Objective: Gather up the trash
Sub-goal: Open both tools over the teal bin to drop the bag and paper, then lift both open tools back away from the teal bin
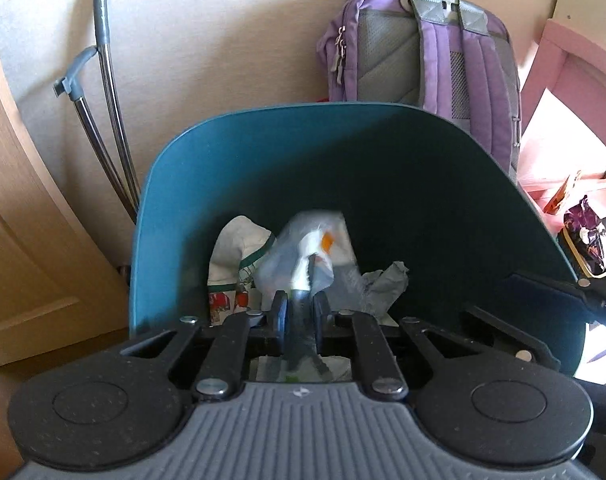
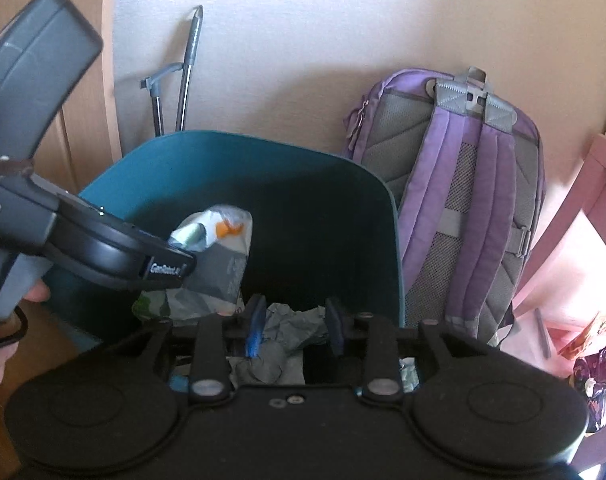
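A teal trash bin [image 1: 263,152] stands against the wall; it also shows in the right wrist view [image 2: 175,160]. My left gripper [image 1: 301,312] is shut on a clear plastic wrapper with an orange spot [image 1: 307,252] and holds it over the bin's opening. The same wrapper [image 2: 219,236] hangs from the left gripper in the right wrist view. My right gripper [image 2: 293,324] is open over the bin, with crumpled grey paper [image 2: 291,328] lying in the bin between its fingers. White printed packaging [image 1: 239,252] lies inside the bin at the left.
A purple backpack [image 1: 431,56] leans on the wall right of the bin. A metal-handled tool [image 1: 103,92] leans on the wall at the left, beside a wooden door [image 1: 19,240]. Pink furniture [image 1: 571,80] with wrappers [image 1: 587,236] stands at the right.
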### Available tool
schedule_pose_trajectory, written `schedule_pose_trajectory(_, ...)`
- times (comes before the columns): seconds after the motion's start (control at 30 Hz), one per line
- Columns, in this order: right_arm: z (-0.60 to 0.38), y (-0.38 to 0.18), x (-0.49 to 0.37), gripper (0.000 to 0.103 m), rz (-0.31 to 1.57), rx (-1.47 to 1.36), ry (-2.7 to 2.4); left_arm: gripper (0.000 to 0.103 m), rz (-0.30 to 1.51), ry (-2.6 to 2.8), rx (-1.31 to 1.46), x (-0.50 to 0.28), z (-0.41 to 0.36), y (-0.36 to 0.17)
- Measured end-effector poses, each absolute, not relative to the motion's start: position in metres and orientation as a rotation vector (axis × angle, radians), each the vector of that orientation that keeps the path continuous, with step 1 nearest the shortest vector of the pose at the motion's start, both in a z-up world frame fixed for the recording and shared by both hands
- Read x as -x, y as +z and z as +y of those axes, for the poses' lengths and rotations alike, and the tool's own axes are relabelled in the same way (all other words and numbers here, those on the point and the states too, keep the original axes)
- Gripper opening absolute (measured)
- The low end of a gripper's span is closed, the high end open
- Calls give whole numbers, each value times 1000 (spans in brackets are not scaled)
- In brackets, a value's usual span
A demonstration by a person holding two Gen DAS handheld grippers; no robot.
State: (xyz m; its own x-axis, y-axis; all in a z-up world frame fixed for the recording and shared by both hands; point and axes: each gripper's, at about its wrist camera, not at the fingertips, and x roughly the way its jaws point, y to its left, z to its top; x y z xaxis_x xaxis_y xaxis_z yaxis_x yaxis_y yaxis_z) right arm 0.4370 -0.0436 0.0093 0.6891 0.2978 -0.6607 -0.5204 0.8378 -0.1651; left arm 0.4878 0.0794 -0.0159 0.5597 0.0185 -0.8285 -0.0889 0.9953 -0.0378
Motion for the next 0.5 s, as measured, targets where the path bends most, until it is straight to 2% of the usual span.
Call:
schedule_pose_trajectory(0.03,-45,11,-434,33,663,357,468,18,973,64,79,-486,79,-14)
schedule_pose_trajectory(0.1,-47,15,-429,35,654,358,468,37,965,61,86,-481,77,-11)
schedule_pose_trajectory(0.3,-55,29,-409,37,628,359,461,68,902,44,69,-460,63,10)
schedule_pose_trajectory(0.5,-66,48,-382,44,594,341,470,69,854,36,71,-436,57,35)
